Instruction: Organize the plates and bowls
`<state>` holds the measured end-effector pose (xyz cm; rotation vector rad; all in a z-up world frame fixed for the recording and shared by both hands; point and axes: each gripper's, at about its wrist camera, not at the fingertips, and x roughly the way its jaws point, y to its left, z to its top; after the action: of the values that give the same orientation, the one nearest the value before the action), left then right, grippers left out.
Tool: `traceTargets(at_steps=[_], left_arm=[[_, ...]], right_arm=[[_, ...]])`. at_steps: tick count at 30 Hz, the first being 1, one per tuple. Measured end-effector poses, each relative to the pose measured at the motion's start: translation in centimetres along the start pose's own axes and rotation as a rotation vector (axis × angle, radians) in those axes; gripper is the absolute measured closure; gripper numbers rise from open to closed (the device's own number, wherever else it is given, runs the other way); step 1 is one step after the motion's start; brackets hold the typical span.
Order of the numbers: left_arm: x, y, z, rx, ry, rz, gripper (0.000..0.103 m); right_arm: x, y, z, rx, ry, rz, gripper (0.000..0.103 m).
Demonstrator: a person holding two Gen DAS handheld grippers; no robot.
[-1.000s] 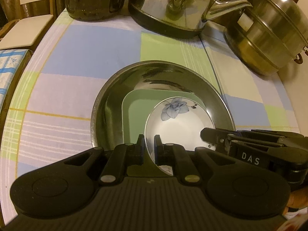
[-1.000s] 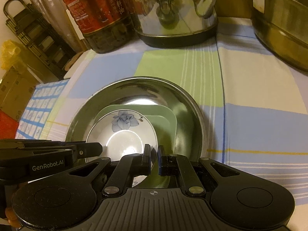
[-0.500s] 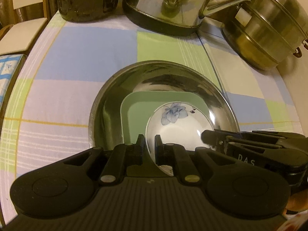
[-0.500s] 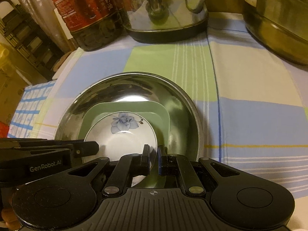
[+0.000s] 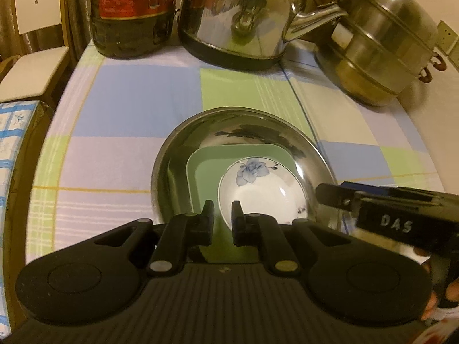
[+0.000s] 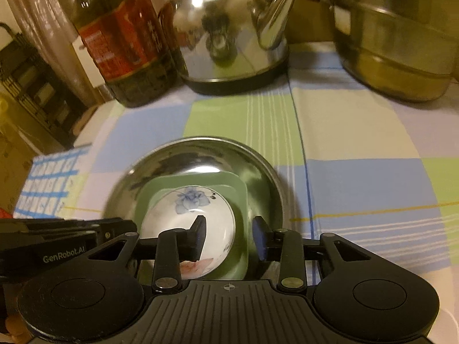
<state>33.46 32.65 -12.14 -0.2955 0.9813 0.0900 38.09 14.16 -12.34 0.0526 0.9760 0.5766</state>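
Observation:
A white bowl with a blue flower sits in a green square plate, which sits in a large steel bowl on the checked tablecloth. The stack also shows in the right wrist view: white bowl, green plate, steel bowl. My left gripper hovers at the stack's near edge, jaws a narrow gap apart with nothing between them. My right gripper is open, its jaws on either side of the white bowl's right rim.
A steel kettle, a dark oil bottle and a stacked steel steamer pot stand along the back of the table. A blue-checked cloth lies past the left table edge.
My right gripper has opened from shut, letting go at the white bowl's rim. My left gripper has opened slightly. Both have drawn back and risen a little.

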Motion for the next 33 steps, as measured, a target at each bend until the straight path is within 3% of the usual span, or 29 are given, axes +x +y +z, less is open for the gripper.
traceTargets(at_steps=[11, 33], left_arm=[[-6.5, -1.1, -3.7, 0.01, -0.04, 0.044, 0.087], [-15.6, -9.9, -15.3, -0.008, -0.071, 0.126, 0.082]], right_arm=[[-7.9, -0.7, -2.2, 0.043, -0.054, 0.06, 0.066], [-23.3, -8.1, -13.2, 0.06, -0.088, 0.079, 0.066]])
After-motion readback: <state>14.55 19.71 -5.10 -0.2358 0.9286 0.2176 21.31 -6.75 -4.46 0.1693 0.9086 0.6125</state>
